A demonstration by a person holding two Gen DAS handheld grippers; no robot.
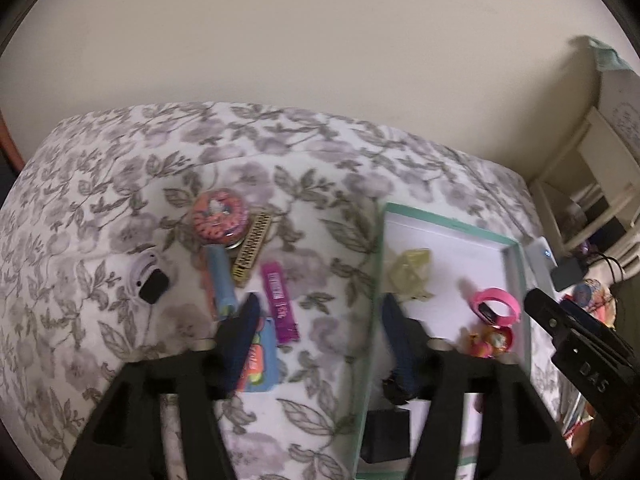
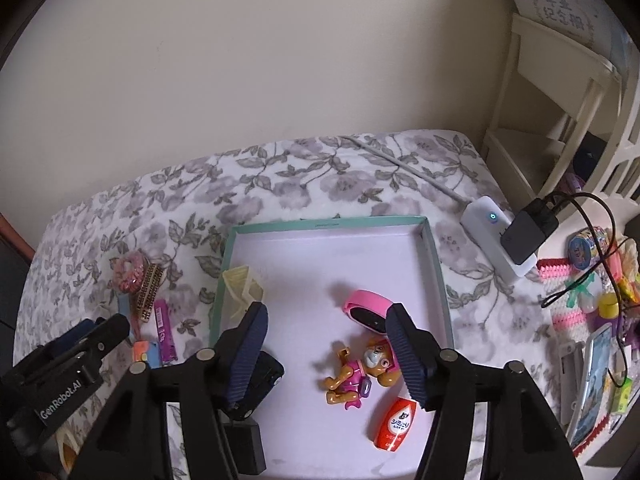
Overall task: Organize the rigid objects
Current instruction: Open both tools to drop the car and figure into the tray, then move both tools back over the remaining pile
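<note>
The left tongs [image 1: 316, 316] fill the bottom of their own view, ribbed dark-blue pads spread with nothing between them, one pad over the floral bedspread [image 1: 120, 184], the other over the rim of the shallow teal-edged box [image 1: 516, 280]. The right tongs [image 2: 326, 328] hang above the box's white floor, spread too and empty.

Only the right view shows the hard plastic puppy figure [image 2: 362, 368] lying between its pads, a glossy orange bottle [image 2: 394, 424] under the right-hand pad, and a black blocky object [image 2: 264, 376] beneath the left-hand one. The rounded pink band [image 2: 368, 310] sits just beyond the tips; a pale yellow translucent piece [image 2: 242, 284] lies beyond the left-hand pad.

The left view alone shows clearly the loose things still on the bedspread ahead of its left-hand pad: a round pink donut-patterned tin [image 1: 218, 214], a blue tube [image 1: 222, 280], a flat magenta packet [image 1: 280, 304], and a white gadget [image 1: 146, 276] farther left.
</note>
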